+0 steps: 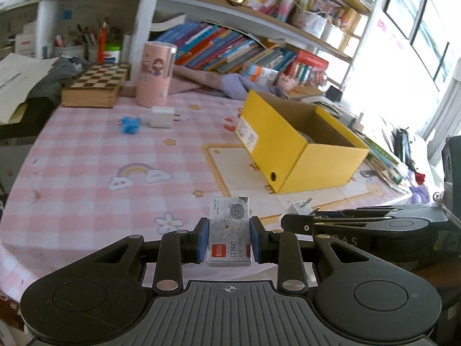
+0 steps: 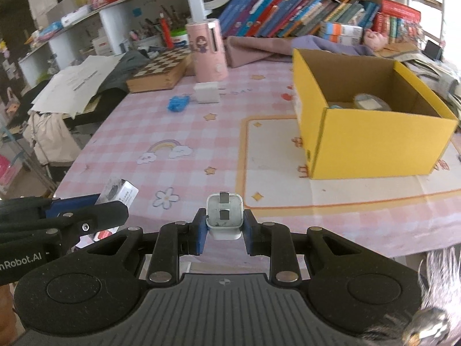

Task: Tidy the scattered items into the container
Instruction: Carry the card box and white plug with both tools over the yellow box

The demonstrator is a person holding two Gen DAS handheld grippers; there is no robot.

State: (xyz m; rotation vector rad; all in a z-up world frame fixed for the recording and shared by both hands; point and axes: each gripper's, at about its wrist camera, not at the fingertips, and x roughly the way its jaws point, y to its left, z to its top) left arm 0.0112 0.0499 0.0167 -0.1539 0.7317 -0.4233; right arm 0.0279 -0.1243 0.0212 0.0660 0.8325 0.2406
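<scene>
Left gripper (image 1: pixel 229 238) and right gripper (image 2: pixel 225 229): fingers clamped, side by side.

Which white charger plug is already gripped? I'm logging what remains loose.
The white plug in the right gripper, prongs facing forward. The other white plug lies loose beside the blue item.

Yellow box (image 2: pixel 374 144); pink-white checked tablecloth (image 2: pixel 173 127); blue-padded tongs (image 1: pixel 229 240); white charger (image 2: pixel 224 216).
</scene>
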